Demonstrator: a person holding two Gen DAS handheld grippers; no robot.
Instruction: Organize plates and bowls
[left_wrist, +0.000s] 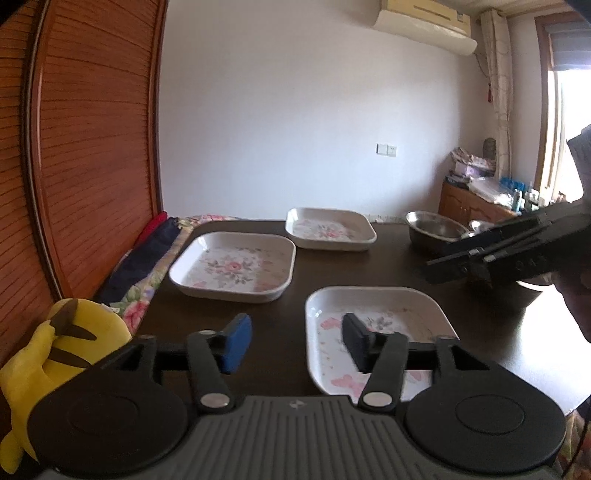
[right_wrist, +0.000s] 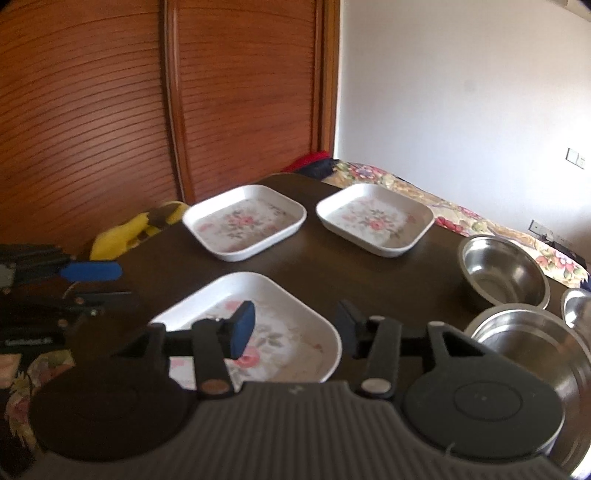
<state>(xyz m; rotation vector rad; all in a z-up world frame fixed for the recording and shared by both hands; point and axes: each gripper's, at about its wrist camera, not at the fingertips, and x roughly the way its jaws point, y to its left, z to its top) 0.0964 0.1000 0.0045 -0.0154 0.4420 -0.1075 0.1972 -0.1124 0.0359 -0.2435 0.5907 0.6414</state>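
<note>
- Plates: three square floral ones lie apart on the dark table (right_wrist: 388, 273): near plate (left_wrist: 373, 325), left plate (left_wrist: 232, 269), far plate (left_wrist: 328, 227).
- Steel bowls (right_wrist: 502, 269) sit at the table's right end.
- Left gripper (left_wrist: 295, 341) and right gripper (right_wrist: 293, 330) both hover with jaws parted, holding nothing.
- Judged step: none stacked yet; next, take a plate's rim.
- Rightmost bowl cut off; right gripper's view blurred.

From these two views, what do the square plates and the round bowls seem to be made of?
Square plates: probably melamine or glazed ceramic; glossy white, printed flowers, thick rounded rims. The look leaves it open.
Round bowls: likely stainless steel; grey mirror-like shine, thin rims.
</note>
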